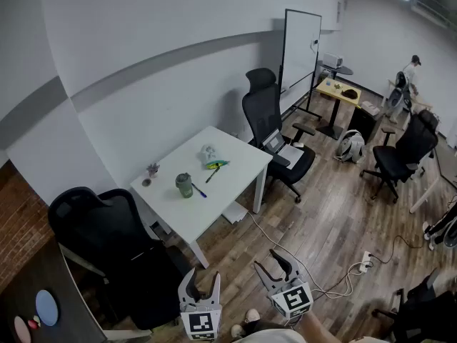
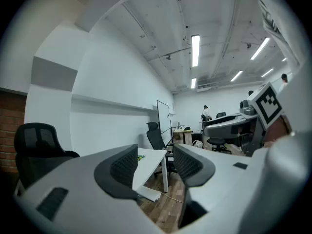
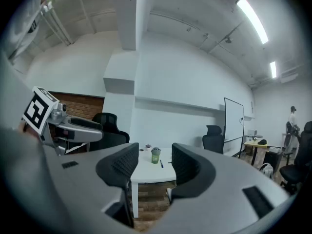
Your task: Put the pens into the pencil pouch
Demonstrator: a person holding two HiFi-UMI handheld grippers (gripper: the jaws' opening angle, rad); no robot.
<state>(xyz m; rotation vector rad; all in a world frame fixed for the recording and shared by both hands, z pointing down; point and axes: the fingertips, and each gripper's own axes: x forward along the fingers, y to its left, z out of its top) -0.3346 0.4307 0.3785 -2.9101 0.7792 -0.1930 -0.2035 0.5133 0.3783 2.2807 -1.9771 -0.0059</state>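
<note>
My left tongs [image 1: 201, 284] and right tongs [image 1: 272, 263] gape empty (held level), so I should bring them squarely toward the slim blue pen [image 1: 198, 190] lying well ahead.

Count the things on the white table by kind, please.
Pens: 2
Green cup: 1
Green-yellow pouch: 1
Small plant: 1
Pale round thing: 1
Small dark thing: 1
Total: 7
</note>
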